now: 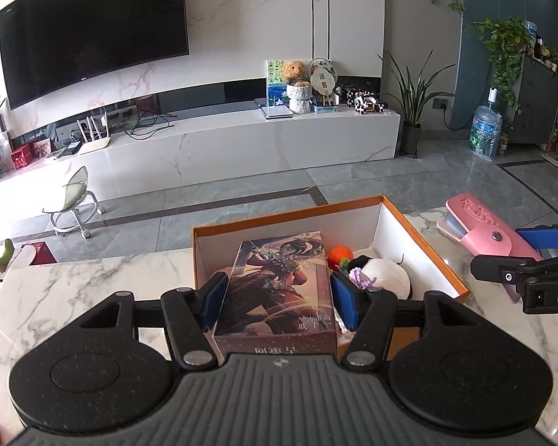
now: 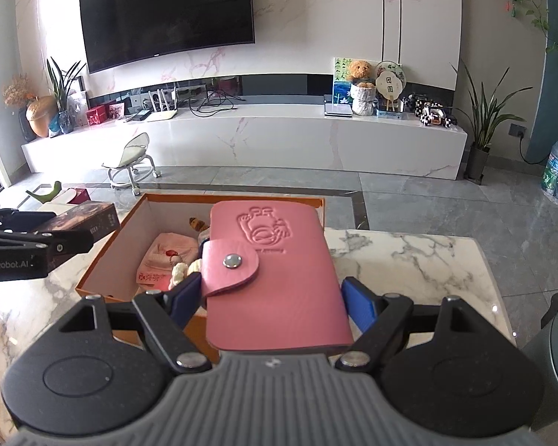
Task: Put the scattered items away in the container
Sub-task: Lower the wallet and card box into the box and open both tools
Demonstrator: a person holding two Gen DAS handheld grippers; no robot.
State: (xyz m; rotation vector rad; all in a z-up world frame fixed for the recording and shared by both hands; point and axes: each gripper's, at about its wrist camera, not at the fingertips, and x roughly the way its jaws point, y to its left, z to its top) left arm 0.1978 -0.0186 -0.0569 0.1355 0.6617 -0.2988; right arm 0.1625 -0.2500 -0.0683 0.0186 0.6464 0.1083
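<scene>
A: Item one, container?

B: Orange box [image 1: 424,239], white inside, open top, standing on the marble counter [image 1: 74,286]. In the right wrist view the same orange box [image 2: 104,256] sits on the counter [image 2: 409,256].

A: Contents?

B: Orange ball [image 1: 340,253], white round plush [image 1: 387,277] and purple knitted piece [image 1: 361,274] in the left wrist view. Pale pink pouch [image 2: 163,260] and cream knotted charm [image 2: 180,271] on the box floor in the right wrist view.

A: Item two?

B: Illustrated card box [image 1: 279,282], dark printed art, lengthwise, over the orange box's near end. Whether it touches the box floor cannot be told. From the right wrist view the card box [image 2: 89,219] is seen at the box's left rim.

A: Held by?

B: Left tongs [image 1: 279,297], blue pads pressed against both long sides, clamped on the card box. Also seen as left tongs [image 2: 69,236] from the other side.

A: Item three?

B: Pink wallet [image 2: 275,271], embossed figure, snap flap closed. Raised over the orange box's right rim. Pink wallet [image 1: 483,230] appears beyond that rim in the left wrist view.

A: Held by?

B: Right tongs [image 2: 279,304], pads at either edge of the wallet, clamped on it; right tongs [image 1: 513,251] in the left view.
</scene>
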